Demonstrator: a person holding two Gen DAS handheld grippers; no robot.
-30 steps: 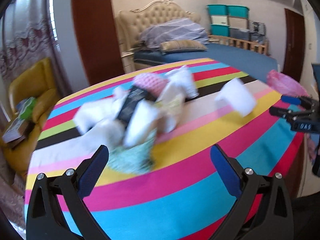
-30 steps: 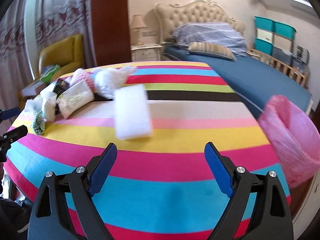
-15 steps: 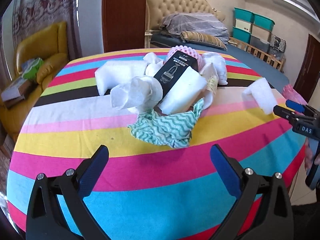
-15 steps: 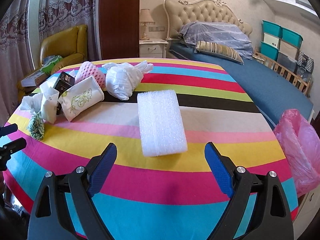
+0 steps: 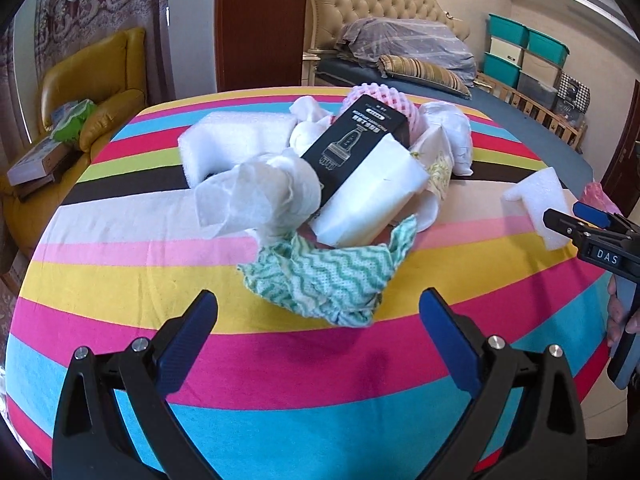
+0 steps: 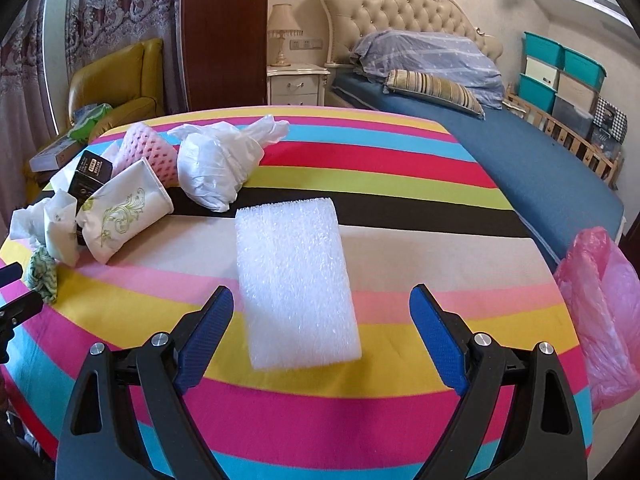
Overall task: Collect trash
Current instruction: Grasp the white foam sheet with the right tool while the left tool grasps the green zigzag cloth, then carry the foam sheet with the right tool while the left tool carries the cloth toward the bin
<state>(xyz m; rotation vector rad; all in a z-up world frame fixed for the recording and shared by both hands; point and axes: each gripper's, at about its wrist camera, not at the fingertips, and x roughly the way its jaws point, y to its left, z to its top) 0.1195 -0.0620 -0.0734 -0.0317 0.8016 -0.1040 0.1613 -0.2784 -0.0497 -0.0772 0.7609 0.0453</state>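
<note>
A heap of trash lies on the striped table (image 5: 280,360): a green-and-white cloth (image 5: 324,276), crumpled tissue (image 5: 260,196), a black box (image 5: 356,140), white foam (image 5: 236,140) and a pink foam net (image 5: 384,96). My left gripper (image 5: 318,324) is open just short of the green cloth, nothing between its fingers. In the right wrist view a white foam pad (image 6: 294,280) lies flat on the table (image 6: 400,420). My right gripper (image 6: 320,324) stands open with the pad's near end between its fingers, not touching. A pink trash bag (image 6: 600,312) hangs at the table's right edge.
A white plastic bag (image 6: 218,164) and a patterned tissue pack (image 6: 124,208) lie beside the heap. Behind the table stand a bed (image 6: 520,152), a nightstand (image 6: 296,84), a yellow armchair (image 5: 80,92) and stacked storage boxes (image 6: 560,76). The right gripper's tips (image 5: 576,220) show by the foam pad (image 5: 540,208).
Both grippers have come closer to the table: the left toward the green cloth and trash heap while rolling level, the right toward the foam pad, whose near end now lies between its fingers.
</note>
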